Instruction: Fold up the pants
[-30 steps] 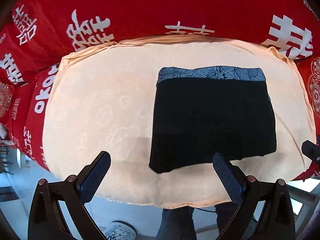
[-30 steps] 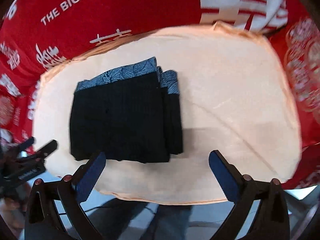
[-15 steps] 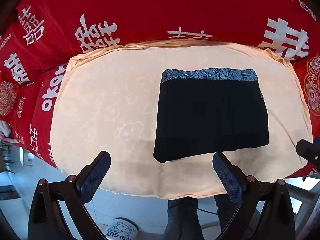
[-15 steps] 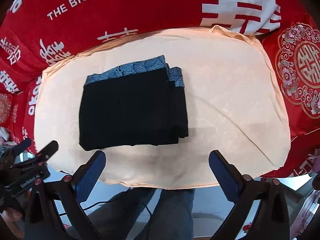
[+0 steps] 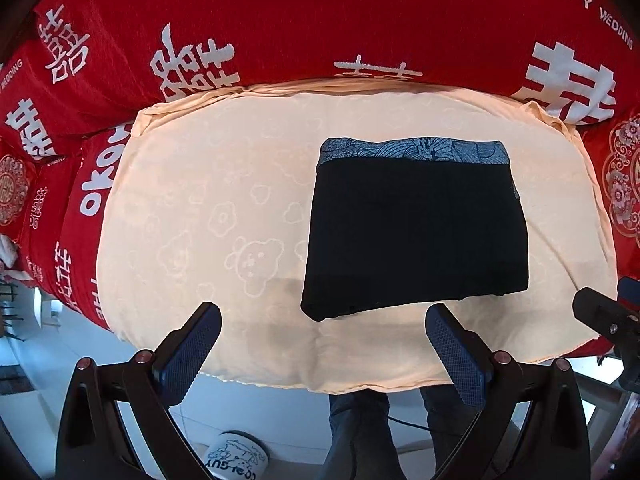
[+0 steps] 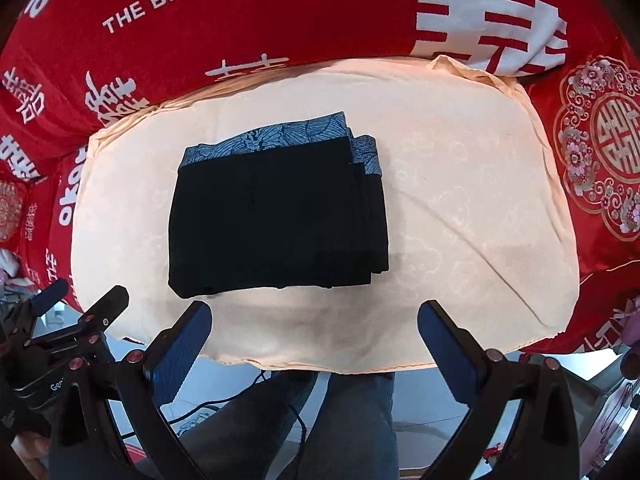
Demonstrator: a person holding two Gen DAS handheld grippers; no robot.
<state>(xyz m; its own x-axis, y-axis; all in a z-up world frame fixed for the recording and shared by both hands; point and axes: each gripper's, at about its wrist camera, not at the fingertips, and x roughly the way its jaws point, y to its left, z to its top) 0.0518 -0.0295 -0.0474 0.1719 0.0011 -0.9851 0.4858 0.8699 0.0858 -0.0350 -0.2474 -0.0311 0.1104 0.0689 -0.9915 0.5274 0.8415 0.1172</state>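
The black pants (image 5: pixel 416 232) lie folded into a flat rectangle on the cream cushion (image 5: pixel 208 216), with the blue patterned waistband at the far edge. In the right wrist view the pants (image 6: pixel 276 216) show stacked layers along their right side. My left gripper (image 5: pixel 322 332) is open and empty, held above the cushion's near edge, apart from the pants. My right gripper (image 6: pixel 314 326) is open and empty too, near the front edge of the cushion (image 6: pixel 460 200). The left gripper's fingers (image 6: pixel 108 304) show at the lower left of the right wrist view.
Red bedding with white lettering (image 5: pixel 320 32) surrounds the cushion at the back and sides. The person's legs in dark trousers (image 6: pixel 348 420) and a cable on the pale floor lie below the cushion's near edge. A round printed object (image 5: pixel 236 456) sits on the floor.
Both grippers have pulled back and up from the cushion; the folded pants look smaller and farther away. The pants have not moved.
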